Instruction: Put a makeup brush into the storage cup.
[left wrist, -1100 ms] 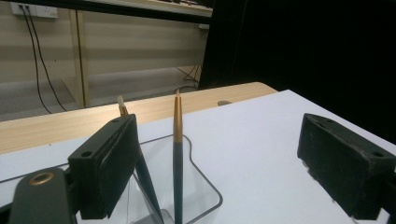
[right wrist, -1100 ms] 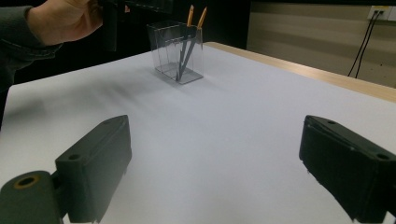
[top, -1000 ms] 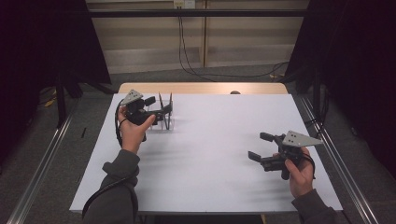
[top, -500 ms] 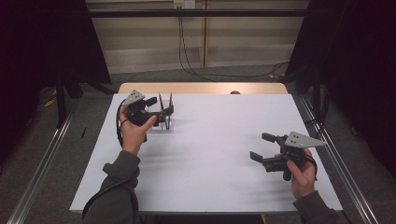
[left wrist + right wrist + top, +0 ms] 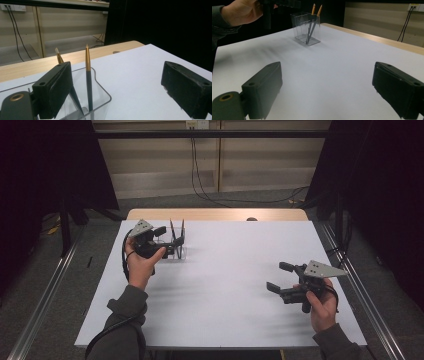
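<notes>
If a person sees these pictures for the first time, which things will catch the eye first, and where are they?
The clear holder with two dark, gold-tipped brushes stands out at the far left of the white table. The left gripper sits right beside it with jaws wide open. The right gripper, also open, hangs over bare table at the near right.

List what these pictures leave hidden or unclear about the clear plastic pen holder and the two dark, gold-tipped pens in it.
- Clear plastic pen holder: base cut off by the bottom edge of the left gripper view.
- Shorter dark gold-tipped pen: shaft hidden behind the left gripper's near jaw in that view.
- Both pens in the high view: too small to tell apart from the jaws.
- Pen lower ends: blurred through the plastic in the right gripper view.
</notes>
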Available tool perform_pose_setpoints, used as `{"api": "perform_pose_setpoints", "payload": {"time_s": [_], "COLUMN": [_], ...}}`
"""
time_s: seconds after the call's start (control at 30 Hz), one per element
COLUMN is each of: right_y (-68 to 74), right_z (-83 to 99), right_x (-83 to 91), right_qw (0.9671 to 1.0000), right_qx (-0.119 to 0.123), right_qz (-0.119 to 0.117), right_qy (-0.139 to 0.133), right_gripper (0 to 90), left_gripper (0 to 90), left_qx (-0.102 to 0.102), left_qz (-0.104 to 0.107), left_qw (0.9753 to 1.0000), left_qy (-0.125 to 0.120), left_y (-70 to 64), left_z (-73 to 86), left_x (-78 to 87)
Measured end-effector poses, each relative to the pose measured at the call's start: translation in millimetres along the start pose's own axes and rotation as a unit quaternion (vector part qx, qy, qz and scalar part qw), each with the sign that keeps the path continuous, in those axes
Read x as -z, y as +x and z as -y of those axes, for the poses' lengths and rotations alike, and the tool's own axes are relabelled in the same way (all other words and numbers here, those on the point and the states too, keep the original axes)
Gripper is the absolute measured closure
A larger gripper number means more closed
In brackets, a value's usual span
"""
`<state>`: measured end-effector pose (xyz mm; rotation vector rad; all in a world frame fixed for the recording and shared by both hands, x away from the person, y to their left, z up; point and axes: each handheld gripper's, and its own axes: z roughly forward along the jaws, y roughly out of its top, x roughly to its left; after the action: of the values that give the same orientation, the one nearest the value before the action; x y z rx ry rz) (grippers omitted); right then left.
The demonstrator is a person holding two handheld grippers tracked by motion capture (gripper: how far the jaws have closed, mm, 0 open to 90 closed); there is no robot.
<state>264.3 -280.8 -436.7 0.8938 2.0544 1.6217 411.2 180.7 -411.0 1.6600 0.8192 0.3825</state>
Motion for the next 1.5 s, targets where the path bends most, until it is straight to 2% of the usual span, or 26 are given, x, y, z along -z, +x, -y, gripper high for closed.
{"api": "perform_pose_setpoints", "payload": {"time_s": [0.07,0.1,0.23,0.33,0.4,0.5,0.6,0.63,0.77,0.8,0.87,1.0,1.03,1.17,1.2,1.27,1.3,1.37,1.5], "right_y": [-0.2,-0.3,-0.5,-0.4,-0.4,-0.5,-1.2,-1.1,-0.8,-0.4,-0.5,-1.3,-1.3,-1.2,-0.9,-0.7,-0.6,-0.8,-0.7], "right_z": [-0.2,-0.1,-0.4,-0.7,-0.7,-0.4,-1.3,-1.9,-1.9,-1.5,-1.5,-2.0,-2.0,-1.9,-1.9,-1.9,-1.9,-1.8,-1.9], "right_x": [-0.5,-0.7,-1.4,-1.1,-0.7,-0.6,-0.9,-1.1,-2.4,-2.8,-2.7,-1.5,-1.2,-0.8,-0.7,-0.7,-0.6,-0.2,0.7], "right_qw": [1.0,1.0,1.0,1.0,1.0,1.0,1.0,1.0,1.0,1.0,1.0,1.0,1.0,1.0,1.0,1.0,1.0,1.0,1.0], "right_qx": [-0.001,-0.001,-0.002,-0.001,-0.001,0.0,0.0,-0.001,0.003,0.002,0.002,0.001,0.0,0.001,0.002,0.002,0.002,0.002,0.003], "right_qz": [-0.002,0.0,0.001,0.002,0.001,0.0,0.0,0.0,-0.004,-0.002,-0.001,-0.001,-0.001,0.0,0.0,0.0,0.0,0.001,0.005], "right_qy": [-0.001,-0.001,-0.003,-0.003,-0.001,0.001,0.0,-0.001,-0.001,0.0,0.0,-0.001,0.0,-0.001,-0.001,0.0,0.0,0.0,-0.002], "right_gripper": [8.9,8.9,8.9,8.9,8.9,8.9,8.9,8.9,8.9,8.9,8.9,8.9,8.9,8.9,8.9,8.9,8.9,8.9,8.9], "left_gripper": [10.2,10.2,10.3,10.3,10.4,10.5,10.5,10.5,10.6,10.6,10.6,10.6,10.5,10.5,10.5,10.5,10.5,10.4,10.4], "left_qx": [0.002,0.001,0.0,-0.001,-0.003,-0.005,-0.004,-0.01,-0.008,-0.003,-0.008,-0.009,-0.008,-0.012,-0.016,-0.003,-0.011,-0.007,-0.01], "left_qz": [-0.004,0.005,-0.003,0.007,0.0,0.01,0.006,0.008,0.016,0.015,0.011,0.024,0.018,0.026,0.024,0.026,0.028,0.028,0.024], "left_qw": [1.0,1.0,1.0,1.0,1.0,0.9999,1.0,0.9999,0.9998,0.9999,0.9999,0.9997,0.9998,0.9996,0.9996,0.9996,0.9995,0.9995,0.9996], "left_qy": [-0.001,-0.004,-0.001,-0.004,-0.001,-0.003,-0.002,0.001,-0.006,-0.006,-0.002,-0.003,-0.003,-0.006,0.0,-0.014,-0.006,-0.009,-0.01], "left_y": [-0.5,0.3,-1.4,-2.4,-4.1,-4.8,-6.1,-5.7,-8.1,-9.3,-10.5,-10.8,-11.8,-13.1,-13.0,-15.1,-14.2,-15.9,-17.9], "left_z": [1.2,2.1,3.3,4.3,4.5,5.0,5.4,5.6,7.4,8.1,9.3,12.3,13.0,14.9,15.0,16.4,16.8,18.5,20.1], "left_x": [1.6,2.2,5.2,6.0,6.8,7.8,9.2,10.2,13.2,13.6,14.7,16.9,17.3,19.1,20.6,20.5,22.0,22.2,23.5]}}
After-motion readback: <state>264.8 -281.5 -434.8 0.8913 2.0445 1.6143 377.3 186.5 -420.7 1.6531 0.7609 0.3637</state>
